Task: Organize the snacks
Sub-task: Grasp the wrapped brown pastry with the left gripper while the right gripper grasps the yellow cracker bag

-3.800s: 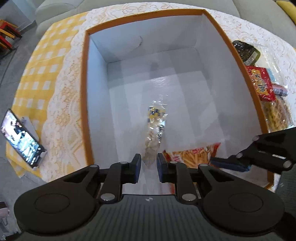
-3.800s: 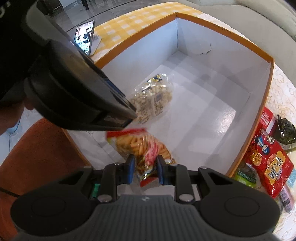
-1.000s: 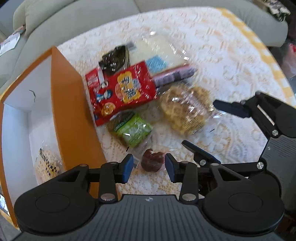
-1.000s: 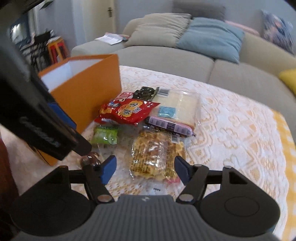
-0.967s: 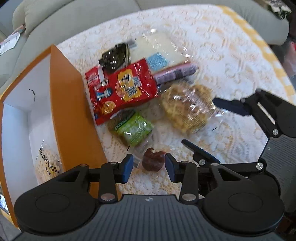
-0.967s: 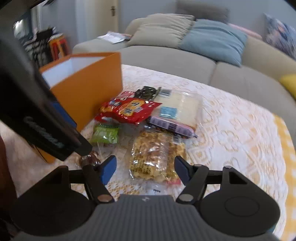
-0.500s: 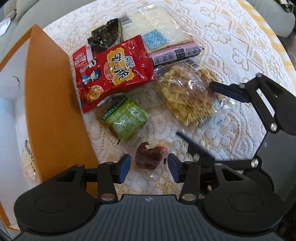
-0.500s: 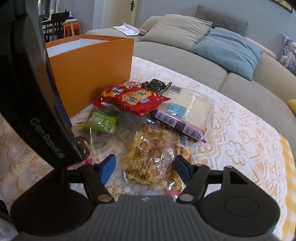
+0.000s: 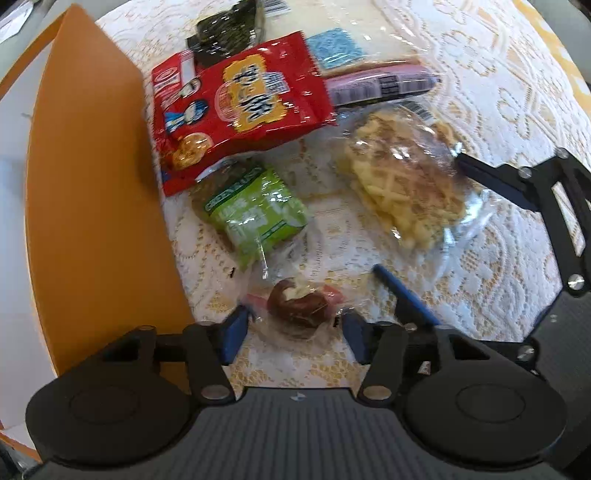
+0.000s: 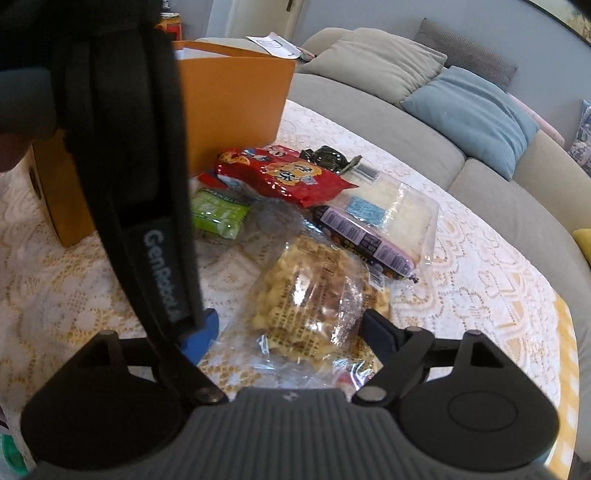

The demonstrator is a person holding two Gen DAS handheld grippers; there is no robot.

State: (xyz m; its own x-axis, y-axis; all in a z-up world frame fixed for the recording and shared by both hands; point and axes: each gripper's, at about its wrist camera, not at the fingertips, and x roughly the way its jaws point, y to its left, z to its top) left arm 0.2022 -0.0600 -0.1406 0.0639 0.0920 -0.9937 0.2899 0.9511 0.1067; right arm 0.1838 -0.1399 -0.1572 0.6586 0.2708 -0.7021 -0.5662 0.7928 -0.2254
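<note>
My left gripper (image 9: 293,334) is open, low over the lace cloth, its jaws on either side of a small clear-wrapped brown snack (image 9: 299,306). My right gripper (image 10: 291,332) is open around the near end of a clear bag of yellow waffle crackers (image 10: 314,291), also seen in the left wrist view (image 9: 399,177). Beyond lie a green raisin pack (image 9: 255,210), a red snack bag (image 9: 236,107), a purple sausage pack (image 9: 376,86), a clear pale pack (image 10: 388,206) and a dark pouch (image 9: 225,29). The orange box (image 9: 92,206) stands to the left.
The left tool's black body (image 10: 140,192) blocks the left part of the right wrist view. A grey sofa (image 10: 388,103) with a blue cushion (image 10: 472,110) curves behind the table. A yellow checked cloth edge (image 10: 561,387) shows at the right.
Both grippers left the box and moved right to the snack pile. In the last half second both dropped lower and closer, the left around the brown snack, the right around the cracker bag.
</note>
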